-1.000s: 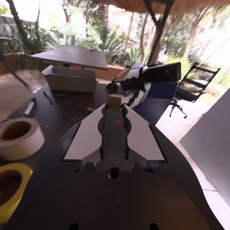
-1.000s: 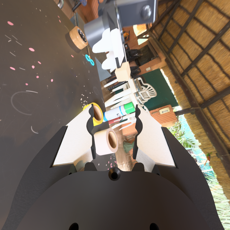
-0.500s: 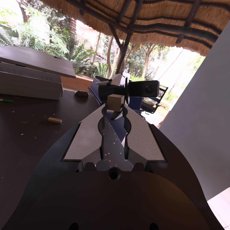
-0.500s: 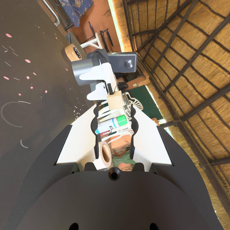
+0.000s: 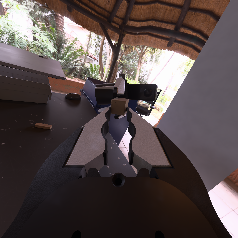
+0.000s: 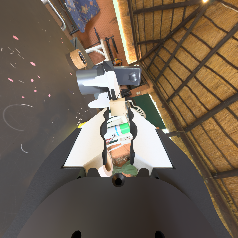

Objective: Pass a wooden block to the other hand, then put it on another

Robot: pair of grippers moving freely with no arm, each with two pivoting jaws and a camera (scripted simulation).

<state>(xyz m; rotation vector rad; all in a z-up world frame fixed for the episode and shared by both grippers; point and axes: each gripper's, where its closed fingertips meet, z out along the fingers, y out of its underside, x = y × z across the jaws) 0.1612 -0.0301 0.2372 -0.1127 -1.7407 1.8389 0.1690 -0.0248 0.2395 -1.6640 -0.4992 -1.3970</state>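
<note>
My left gripper [image 5: 118,109] is shut on a small wooden cube [image 5: 119,106] and holds it in the air past the table's edge. My right gripper [image 6: 118,109] faces it head-on, with its jaws on either side of the cube [image 6: 117,107] and a thin gap on each side. In the left wrist view the right gripper's fingers [image 5: 120,87] stand above and below the cube. In the right wrist view the left gripper's fingers [image 6: 99,104] grip the cube's far part. A flat wooden block [image 5: 43,126] lies on the dark table [image 5: 38,148].
A grey box [image 5: 24,87] and a black mouse [image 5: 72,96] sit at the table's back. A tall grey panel [image 5: 206,90] stands to the right. A brown tape roll [image 6: 77,59], a white tape roll [image 6: 106,167] and a green-capped tube [image 6: 119,130] are on the table.
The two grippers have come together. The right gripper's jaws have narrowed and now stand around the cube. The left gripper has kept hold of the cube.
</note>
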